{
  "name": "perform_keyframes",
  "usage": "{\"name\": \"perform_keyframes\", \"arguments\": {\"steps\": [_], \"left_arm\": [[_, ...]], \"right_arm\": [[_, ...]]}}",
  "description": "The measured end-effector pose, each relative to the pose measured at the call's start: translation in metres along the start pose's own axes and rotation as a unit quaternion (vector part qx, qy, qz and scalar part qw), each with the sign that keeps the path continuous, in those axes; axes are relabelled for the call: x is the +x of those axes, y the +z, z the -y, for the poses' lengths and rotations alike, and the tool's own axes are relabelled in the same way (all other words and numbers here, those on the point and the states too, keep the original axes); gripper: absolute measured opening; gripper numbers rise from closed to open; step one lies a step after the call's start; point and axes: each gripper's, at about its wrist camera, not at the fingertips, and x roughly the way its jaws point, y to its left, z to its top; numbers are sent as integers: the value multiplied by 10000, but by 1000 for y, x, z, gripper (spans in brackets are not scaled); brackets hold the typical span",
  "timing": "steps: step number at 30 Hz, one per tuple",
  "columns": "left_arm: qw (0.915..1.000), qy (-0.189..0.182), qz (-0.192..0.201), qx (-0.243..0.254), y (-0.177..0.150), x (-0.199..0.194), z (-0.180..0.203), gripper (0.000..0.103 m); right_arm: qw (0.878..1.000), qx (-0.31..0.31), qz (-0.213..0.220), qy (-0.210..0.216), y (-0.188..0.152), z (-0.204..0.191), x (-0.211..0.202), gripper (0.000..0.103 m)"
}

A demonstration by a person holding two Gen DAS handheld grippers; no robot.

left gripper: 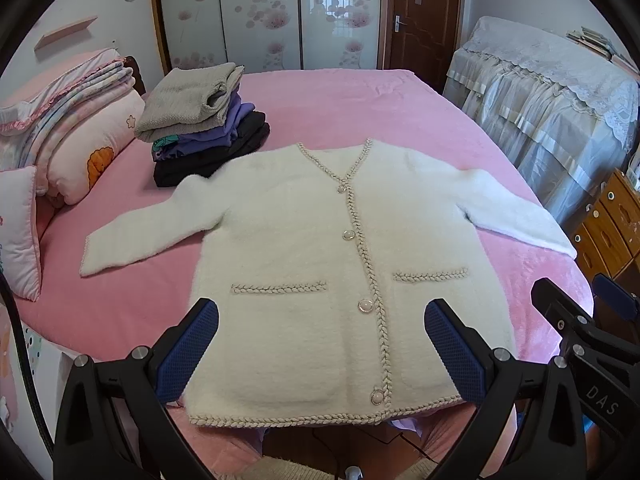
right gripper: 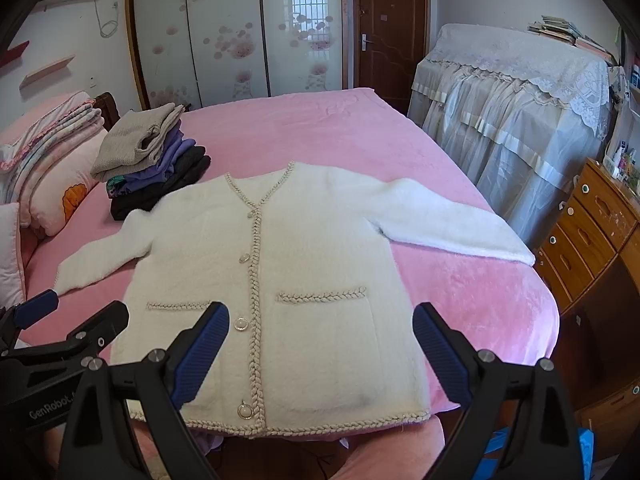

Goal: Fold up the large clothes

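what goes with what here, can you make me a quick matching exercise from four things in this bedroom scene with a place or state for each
Things:
1. white cardigan
2. pile of folded clothes
3. left gripper
4. wooden drawers

Places or states:
A. stacked near the pillows, grey piece on top
B. beside the bed, on the right of the view
C. spread flat, buttoned, sleeves out
D. jaws wide open above the hem, holding nothing

Pairs: 1-C, 2-A, 3-D, 4-B

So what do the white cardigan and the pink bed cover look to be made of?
White cardigan: seemingly a fluffy, brushed knit, going by its fuzzy matte surface, braided trim and pearly buttons. Pink bed cover: probably plush fleece, since its short nap shows a soft sheen and brush marks.
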Motion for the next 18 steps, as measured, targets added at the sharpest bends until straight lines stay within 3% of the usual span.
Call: {"name": "perform_keyframes", "arguments": {"steps": [18], "left_arm": [[9998,56,45,180,1,-3,5,102]], "right_arm": [[9999,109,-97,19,2,9,-1,91]]}}
